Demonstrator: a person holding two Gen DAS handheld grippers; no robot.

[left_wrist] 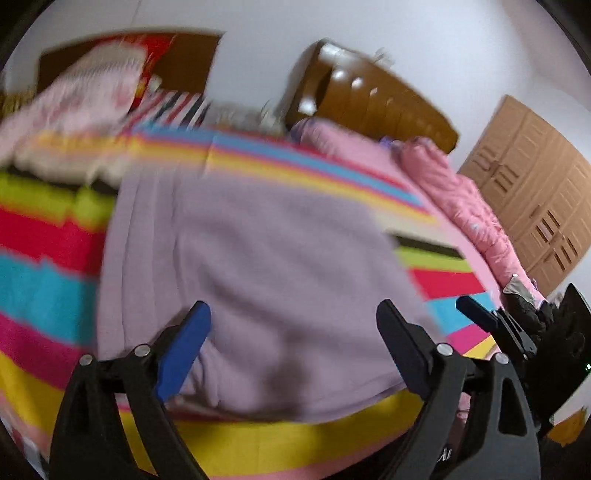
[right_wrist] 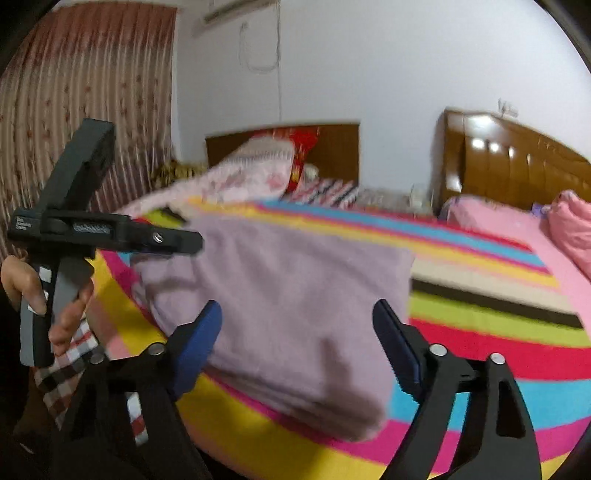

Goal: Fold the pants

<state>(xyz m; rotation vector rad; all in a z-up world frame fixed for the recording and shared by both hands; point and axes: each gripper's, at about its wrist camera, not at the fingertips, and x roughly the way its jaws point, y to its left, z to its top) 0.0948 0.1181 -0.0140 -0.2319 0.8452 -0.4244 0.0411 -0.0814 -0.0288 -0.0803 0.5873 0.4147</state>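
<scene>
Now we see the folded lilac fleece pants (right_wrist: 295, 306) lying on the bed's striped rainbow blanket (right_wrist: 498, 325); above the pants, left gripper (left_wrist: 291, 347) and right gripper (right_wrist: 295, 343) jaws gape wide, holding nothing.

From my feed it's a bedroom with plain white walls (right_wrist: 388, 74). Left side has a pinkish-brown pleated curtain with small flowers (right_wrist: 88, 74), and a white air conditioner unit (right_wrist: 236, 11) sits high up beside it, cord dangling below. There's a bed under a bright rainbow-striped blanket (right_wrist: 498, 332), with a dark wooden headboard (right_wrist: 332, 147) at the far end. A glossy brown padded headboard (right_wrist: 517, 162) stands to the right, and a light wooden panelled wardrobe (left_wrist: 535, 184) beyond that.
</scene>
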